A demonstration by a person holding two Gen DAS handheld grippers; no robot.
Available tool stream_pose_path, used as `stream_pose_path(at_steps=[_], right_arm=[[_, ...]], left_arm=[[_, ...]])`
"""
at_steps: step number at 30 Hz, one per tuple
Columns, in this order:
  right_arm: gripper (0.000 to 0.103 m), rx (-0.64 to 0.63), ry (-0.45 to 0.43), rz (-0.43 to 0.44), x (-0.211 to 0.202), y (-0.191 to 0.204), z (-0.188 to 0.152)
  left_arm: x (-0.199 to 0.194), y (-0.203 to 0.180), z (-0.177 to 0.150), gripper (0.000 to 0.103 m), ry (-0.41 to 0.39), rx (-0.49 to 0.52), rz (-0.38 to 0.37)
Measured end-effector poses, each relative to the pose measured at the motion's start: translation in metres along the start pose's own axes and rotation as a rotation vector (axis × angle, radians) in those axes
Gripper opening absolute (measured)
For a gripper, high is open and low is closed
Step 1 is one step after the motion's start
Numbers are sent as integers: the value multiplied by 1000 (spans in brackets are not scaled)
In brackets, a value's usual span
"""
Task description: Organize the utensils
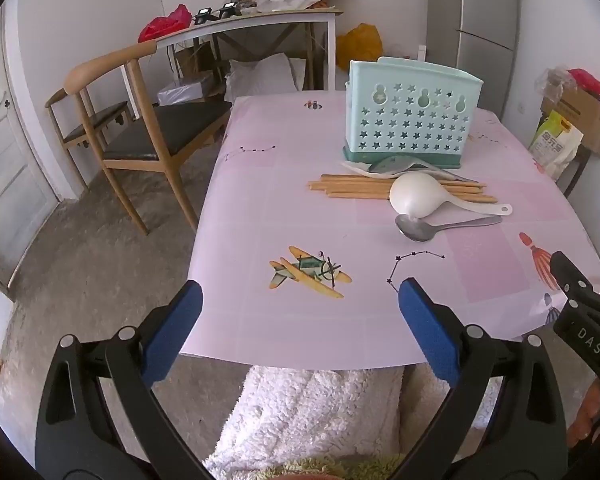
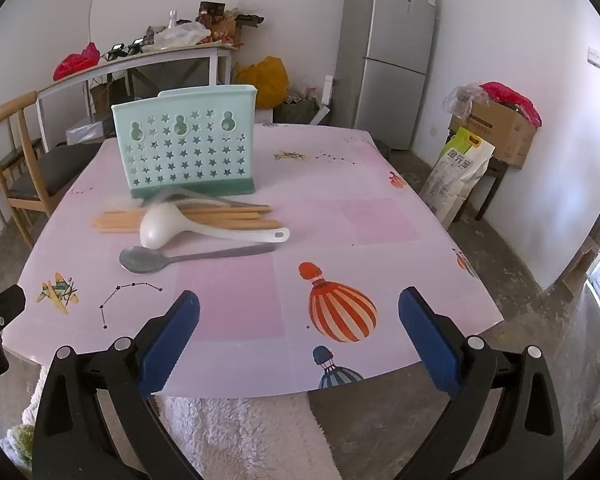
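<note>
On the counter (image 2: 380,216), the utensils lay loose before the empty holder (image 2: 186,148), both tongs (image 1: 300,312) (image 2: 299,320) gaped apart holding nothing; the steel spoon (image 2: 172,258), lying clear, seemed the cleanest first pick.

Your left gripper (image 1: 300,292) has two black plastic arms, each with a long slot cut through it and round silver rivets at the joints. Its fingers (image 1: 172,332) carry blue pads with a fine ribbed texture. Your right gripper (image 2: 299,296) is built the same: black slotted arms, silver rivets, blue ribbed pads (image 2: 428,336). At the right edge of the left wrist view, the other gripper's black body shows white letters reading "DAS". You wear a fluffy white fleece garment (image 1: 312,412), seen at the bottom of both views, with a greenish fuzzy trim at the lower edge.
</note>
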State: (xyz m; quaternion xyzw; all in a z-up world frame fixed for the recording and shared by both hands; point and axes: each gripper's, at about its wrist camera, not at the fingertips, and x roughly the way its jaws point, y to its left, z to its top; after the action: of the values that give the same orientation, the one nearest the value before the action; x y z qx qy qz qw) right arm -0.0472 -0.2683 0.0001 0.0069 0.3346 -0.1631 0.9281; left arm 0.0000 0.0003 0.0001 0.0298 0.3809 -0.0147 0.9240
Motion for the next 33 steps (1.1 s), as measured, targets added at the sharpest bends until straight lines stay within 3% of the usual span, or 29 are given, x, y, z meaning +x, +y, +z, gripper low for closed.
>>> stream_pose_path(at_steps=[33], right_arm=[[97,-3,-4,-6,-1,-2,2]], left_arm=[[-2,2,-2,95,1,2,7]])
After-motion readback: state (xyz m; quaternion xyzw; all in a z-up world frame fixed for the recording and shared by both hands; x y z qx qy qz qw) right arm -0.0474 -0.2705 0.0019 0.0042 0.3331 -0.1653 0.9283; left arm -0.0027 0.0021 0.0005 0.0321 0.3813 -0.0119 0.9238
